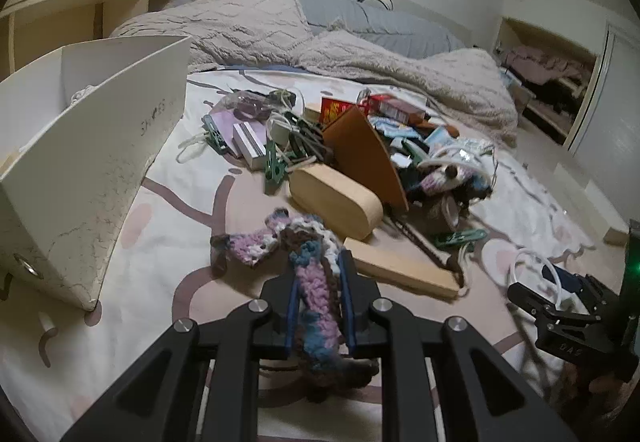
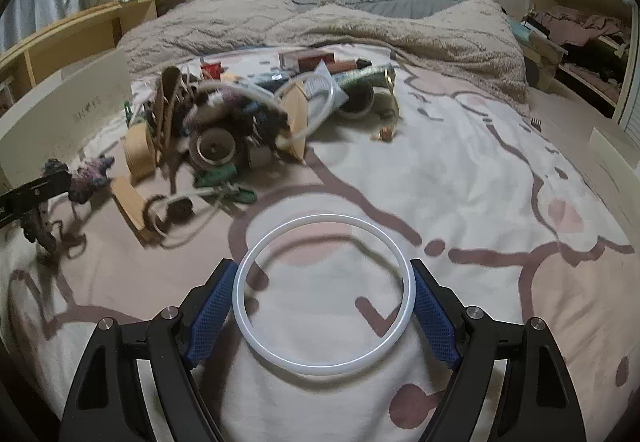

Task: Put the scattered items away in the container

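Note:
My left gripper (image 1: 320,262) is shut on a crocheted piece (image 1: 316,294) in purple, blue and white yarn, whose far end droops onto the bedspread. A tall white box (image 1: 100,145), the container, stands open-topped just to its left. My right gripper (image 2: 322,266) holds a thin white ring (image 2: 324,370) a little above the bed, with both blue pads pressing its outer edge. In the left wrist view the right gripper (image 1: 556,290) is at the far right. In the right wrist view the left gripper (image 2: 36,193) with the crocheted piece (image 2: 90,177) is at the far left, beside the white box (image 2: 60,113).
A heap of scattered items (image 1: 360,145) lies mid-bed: an oval wooden box (image 1: 336,201), a wooden block (image 1: 404,270), green clips, tubing, small cartons. A rumpled beige blanket (image 2: 360,29) covers the far end. Wooden shelves (image 1: 80,9) stand behind the box.

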{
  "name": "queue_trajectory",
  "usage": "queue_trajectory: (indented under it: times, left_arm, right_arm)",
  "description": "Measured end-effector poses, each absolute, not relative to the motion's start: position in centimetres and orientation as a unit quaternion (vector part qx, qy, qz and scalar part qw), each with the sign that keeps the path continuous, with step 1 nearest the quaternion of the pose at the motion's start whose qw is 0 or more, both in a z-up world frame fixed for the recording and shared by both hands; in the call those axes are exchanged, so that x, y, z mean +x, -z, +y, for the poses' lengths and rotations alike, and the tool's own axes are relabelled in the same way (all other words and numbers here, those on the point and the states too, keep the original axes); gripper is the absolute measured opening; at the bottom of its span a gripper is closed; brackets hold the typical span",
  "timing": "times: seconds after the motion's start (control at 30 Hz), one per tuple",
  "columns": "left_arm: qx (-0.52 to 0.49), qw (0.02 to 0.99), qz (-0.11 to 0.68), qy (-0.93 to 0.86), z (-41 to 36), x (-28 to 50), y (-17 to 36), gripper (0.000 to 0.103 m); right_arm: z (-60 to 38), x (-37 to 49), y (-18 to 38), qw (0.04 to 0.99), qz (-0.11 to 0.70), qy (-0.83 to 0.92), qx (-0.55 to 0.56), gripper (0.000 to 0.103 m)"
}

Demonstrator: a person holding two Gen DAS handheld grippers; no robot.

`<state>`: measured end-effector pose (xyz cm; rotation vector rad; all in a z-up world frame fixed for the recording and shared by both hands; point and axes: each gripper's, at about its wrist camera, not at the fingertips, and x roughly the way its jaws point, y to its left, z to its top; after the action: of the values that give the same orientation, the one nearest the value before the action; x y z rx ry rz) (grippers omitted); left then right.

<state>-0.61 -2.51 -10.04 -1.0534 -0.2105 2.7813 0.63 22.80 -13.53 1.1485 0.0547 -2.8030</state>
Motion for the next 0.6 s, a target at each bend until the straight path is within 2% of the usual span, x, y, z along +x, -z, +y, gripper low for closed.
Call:
queue_trajectory:
  times: [0.6]
  left_arm:
    - [-0.261, 0.104, -0.107, -0.954, -4.6, 0.3, 1.9, 0.018]
  right_arm:
    - [21.6, -0.5, 6.8, 0.119, -0.027, 0.935, 0.333, 0.084]
